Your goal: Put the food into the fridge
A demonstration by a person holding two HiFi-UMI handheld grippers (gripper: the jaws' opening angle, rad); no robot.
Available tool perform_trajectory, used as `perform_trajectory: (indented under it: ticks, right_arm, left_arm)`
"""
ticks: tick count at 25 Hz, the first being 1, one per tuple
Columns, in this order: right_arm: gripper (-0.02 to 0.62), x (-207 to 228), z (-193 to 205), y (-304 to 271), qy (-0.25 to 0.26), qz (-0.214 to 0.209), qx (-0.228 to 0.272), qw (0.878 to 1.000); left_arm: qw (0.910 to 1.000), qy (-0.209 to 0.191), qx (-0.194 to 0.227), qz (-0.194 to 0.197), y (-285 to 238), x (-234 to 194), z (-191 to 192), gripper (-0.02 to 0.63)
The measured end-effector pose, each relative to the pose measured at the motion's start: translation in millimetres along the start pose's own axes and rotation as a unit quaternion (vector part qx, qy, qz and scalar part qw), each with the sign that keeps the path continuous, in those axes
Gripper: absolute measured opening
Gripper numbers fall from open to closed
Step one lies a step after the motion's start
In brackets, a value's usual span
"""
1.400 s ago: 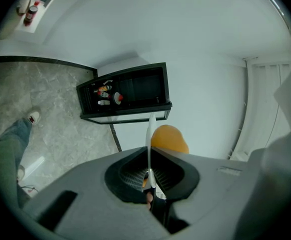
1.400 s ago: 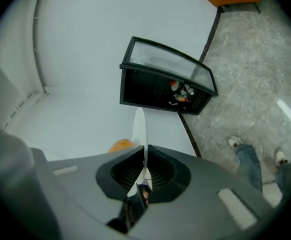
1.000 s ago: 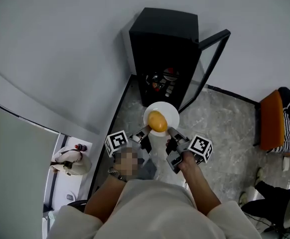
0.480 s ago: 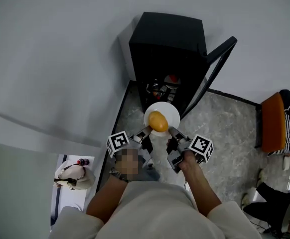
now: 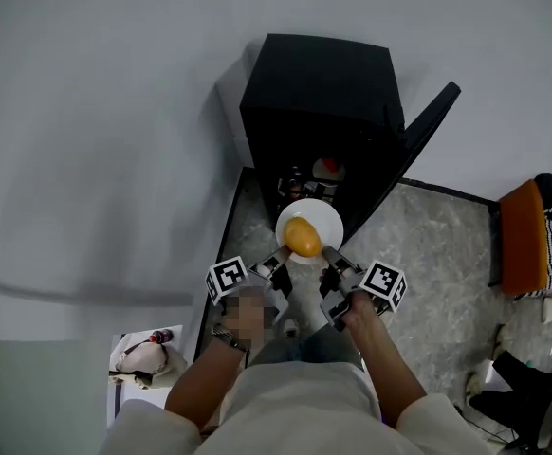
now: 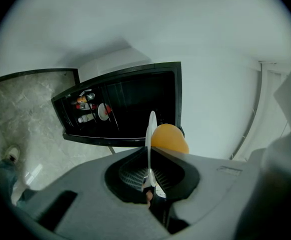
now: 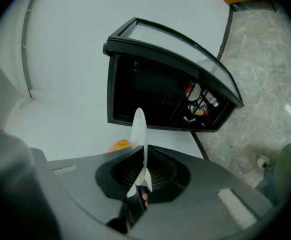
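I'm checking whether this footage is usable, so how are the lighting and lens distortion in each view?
Head view: even, soft light, sharp on the plate and orange food; a blurred grey streak crosses the wall at left. Left gripper view: black rounded corners, strong fisheye bending, fridge interior nearly black. Right gripper view: same dark corners, fridge shelves dim, plate edge-on and crisp.

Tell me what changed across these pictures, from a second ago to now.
The plate with the orange food was carried toward the open fridge. The jaws of the right hand-held gripper have just opened slightly, the plate's rim still between them. Unchanged: both it and the left hand-held gripper hold the rim, the orange food lies on the plate, the fridge door stands open.
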State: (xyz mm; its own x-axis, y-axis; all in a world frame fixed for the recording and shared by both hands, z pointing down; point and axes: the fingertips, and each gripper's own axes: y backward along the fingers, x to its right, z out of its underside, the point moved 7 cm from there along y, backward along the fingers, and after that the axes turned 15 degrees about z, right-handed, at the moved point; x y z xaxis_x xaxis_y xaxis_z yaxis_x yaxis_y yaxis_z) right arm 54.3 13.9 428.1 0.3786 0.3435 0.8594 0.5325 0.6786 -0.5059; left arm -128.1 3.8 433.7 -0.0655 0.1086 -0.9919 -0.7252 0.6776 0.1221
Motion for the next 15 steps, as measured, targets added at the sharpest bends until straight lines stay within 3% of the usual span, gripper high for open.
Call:
perform_trajectory:
  ticks: [15]
  right_arm:
    - [0.018, 19.3, -61.6, -80.0, -0.005, 0.012, -0.019, 1.0]
  left_arm:
    - [0.9996, -0.013, 0.024, -0.005, -57.7, -61.3, -49.1, 0.008]
